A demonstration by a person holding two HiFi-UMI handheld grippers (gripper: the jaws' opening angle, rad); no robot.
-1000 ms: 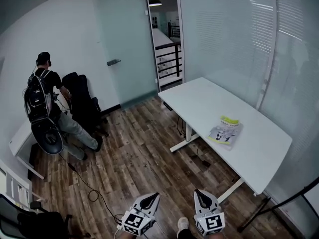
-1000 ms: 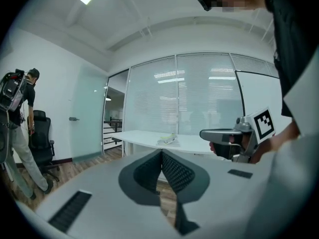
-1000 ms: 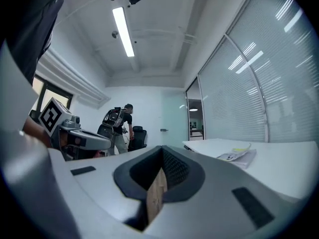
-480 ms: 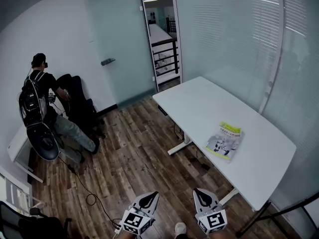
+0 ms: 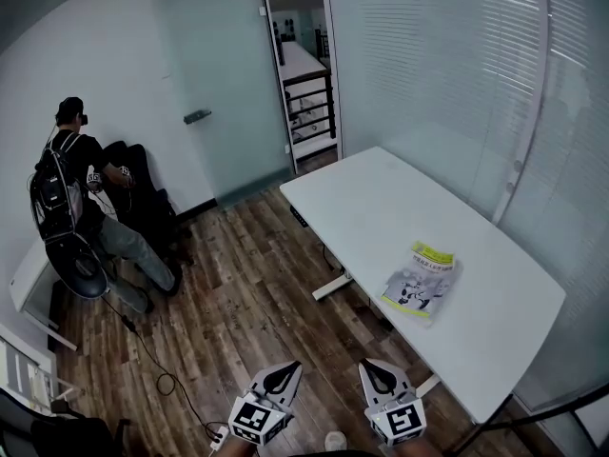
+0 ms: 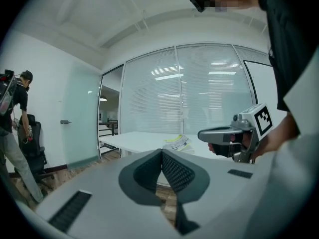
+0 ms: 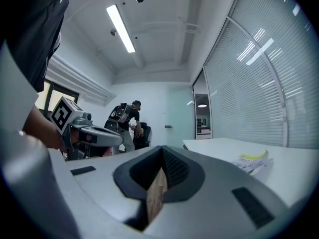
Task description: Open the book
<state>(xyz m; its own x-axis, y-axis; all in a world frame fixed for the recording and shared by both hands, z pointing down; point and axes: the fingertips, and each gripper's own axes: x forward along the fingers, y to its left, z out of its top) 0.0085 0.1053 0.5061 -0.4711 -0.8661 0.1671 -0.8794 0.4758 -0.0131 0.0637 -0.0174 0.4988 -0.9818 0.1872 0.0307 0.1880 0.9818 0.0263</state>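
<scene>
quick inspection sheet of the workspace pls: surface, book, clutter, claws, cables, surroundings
surface: white table, only the book on it
job's things: book lies closed, cover up, near the table's long edge on the floor side
clutter: nothing seen
claws: left claw and right claw both shut, empty, over the floor short of the table
cables: black cable loose on the wood floor
surroundings: person with backpack beside a black chair; frosted glass door; glass walls with blinds
</scene>
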